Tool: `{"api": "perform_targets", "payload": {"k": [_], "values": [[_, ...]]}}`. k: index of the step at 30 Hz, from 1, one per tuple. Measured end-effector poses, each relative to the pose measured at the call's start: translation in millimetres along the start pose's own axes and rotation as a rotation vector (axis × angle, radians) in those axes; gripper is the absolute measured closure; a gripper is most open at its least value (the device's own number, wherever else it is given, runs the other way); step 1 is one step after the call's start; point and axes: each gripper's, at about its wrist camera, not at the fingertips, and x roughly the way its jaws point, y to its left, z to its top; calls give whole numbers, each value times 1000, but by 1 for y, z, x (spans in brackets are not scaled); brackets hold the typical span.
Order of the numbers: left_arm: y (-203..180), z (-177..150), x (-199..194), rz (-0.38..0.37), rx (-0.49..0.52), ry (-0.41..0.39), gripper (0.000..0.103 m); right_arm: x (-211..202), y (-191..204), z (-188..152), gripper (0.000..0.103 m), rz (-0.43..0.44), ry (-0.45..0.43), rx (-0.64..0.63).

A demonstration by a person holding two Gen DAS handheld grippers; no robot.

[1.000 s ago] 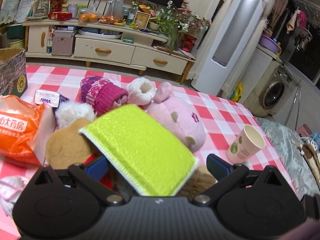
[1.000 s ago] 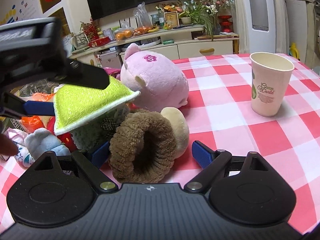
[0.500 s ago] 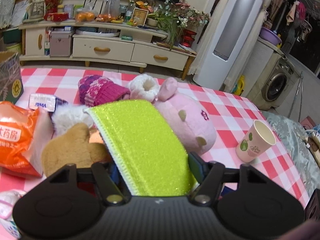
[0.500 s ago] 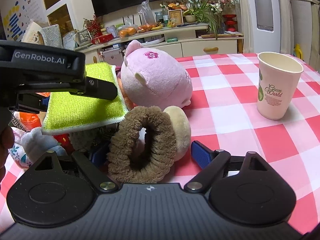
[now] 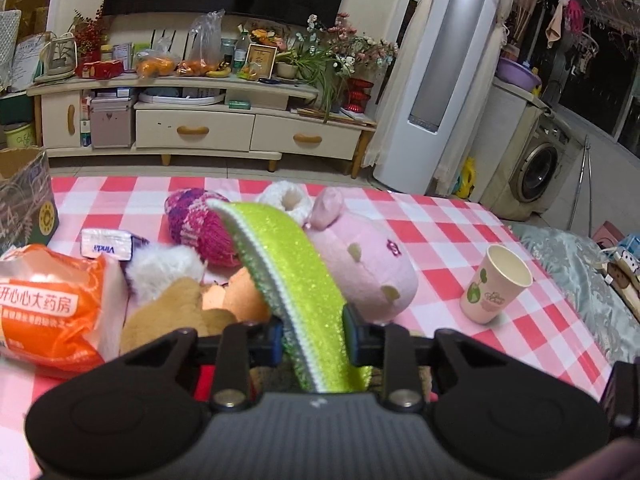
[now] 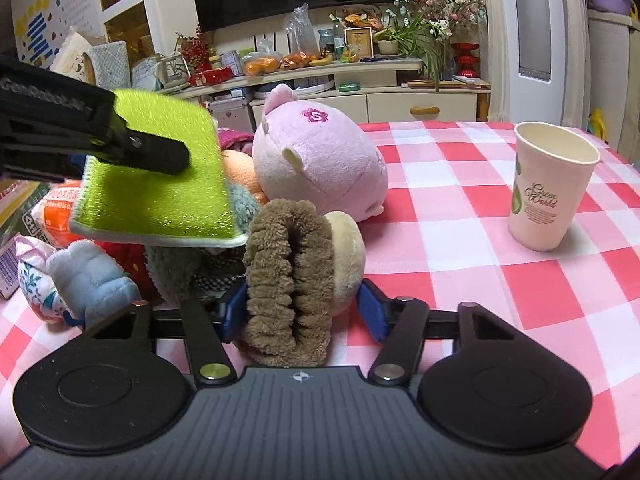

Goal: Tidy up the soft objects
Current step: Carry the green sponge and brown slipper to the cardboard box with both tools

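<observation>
A heap of soft things lies on the pink checked tablecloth [image 5: 440,232]. My left gripper [image 5: 314,336] is closing, and its pads press on a lime-green sponge pad [image 5: 288,264] that stands nearly on edge. The right wrist view shows the same pad [image 6: 160,184] held above the heap, one black finger [image 6: 156,156] across it. My right gripper [image 6: 302,312] is closing on a brown fuzzy slipper [image 6: 288,272], whose cuff is squeezed to a slit between the blue pads. A pink plush pig [image 6: 320,160] lies just behind.
A paper cup [image 6: 548,192] stands to the right on the cloth. An orange pharmacy bag [image 5: 48,308], a tissue pack [image 5: 106,244] and a cardboard box [image 5: 24,200] sit on the left. A purple knit hat [image 5: 196,228], a white fluffy slipper [image 5: 286,200] and a blue plush [image 6: 92,276] lie in the heap.
The left jaws closed on the green pad, which turned from flat to nearly on edge. The right jaws closed in on the brown slipper and flattened its round cuff.
</observation>
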Motion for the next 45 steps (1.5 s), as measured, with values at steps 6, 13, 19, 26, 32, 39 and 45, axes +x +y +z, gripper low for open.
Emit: {"api": "perform_targets", "payload": {"k": [6,13,19,26,32,39,45], "values": [[5,0,-14,-10,17,-21,80,-2,1,-2,39,-26,2,-9],[19,-1,-34,-20,34,-45,81,-13,3,-5,41,-70,-17,-12],[32,2,-47,-40,36,-76,82,-25,2,0,41,-95,-44,40],[47,8,-63,-48,48,-110,82,-35,13,9,41,-125,-59,44],[70,17,-80,-36,9,-148,81,-41,32,29,41,-103,-83,25],[104,26,-98,21,-41,-188,81,-37,73,57,41,-13,-112,-35],[142,34,-117,91,-104,-228,81,-25,111,84,41,110,-127,-61]]}}
